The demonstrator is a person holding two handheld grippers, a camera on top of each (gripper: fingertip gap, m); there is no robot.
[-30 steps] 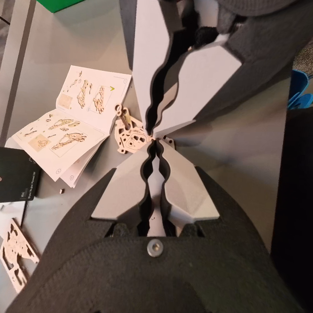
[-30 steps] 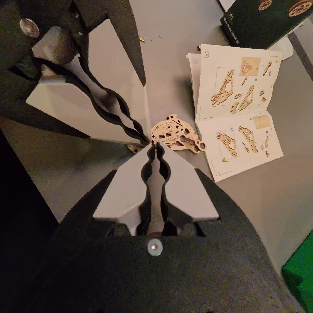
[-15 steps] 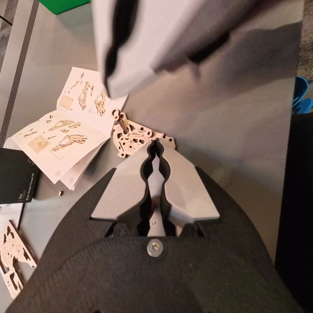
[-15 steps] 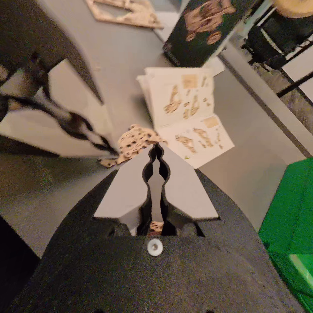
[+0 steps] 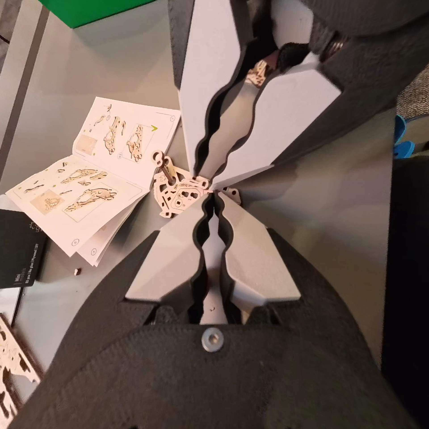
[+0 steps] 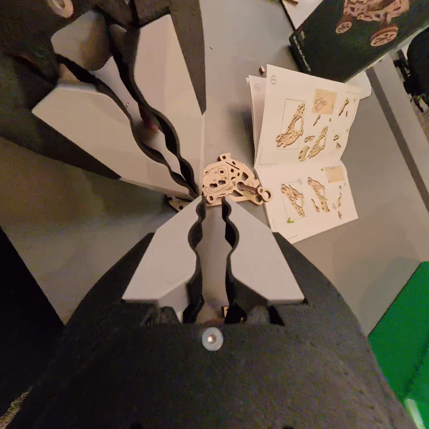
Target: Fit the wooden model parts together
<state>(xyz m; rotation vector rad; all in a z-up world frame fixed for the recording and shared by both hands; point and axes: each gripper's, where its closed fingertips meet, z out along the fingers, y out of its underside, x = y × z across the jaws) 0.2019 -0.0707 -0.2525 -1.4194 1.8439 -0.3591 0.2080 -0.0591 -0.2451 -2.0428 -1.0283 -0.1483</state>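
Back beside the wooden model (image 6: 228,183) — right gripper (image 6: 213,203) (jaws parted).

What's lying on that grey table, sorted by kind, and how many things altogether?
Wooden model: 1
Booklet: 1
Black box: 1
Wooden sheet: 1
Green box: 1
Small wooden chip: 1
Total: 6
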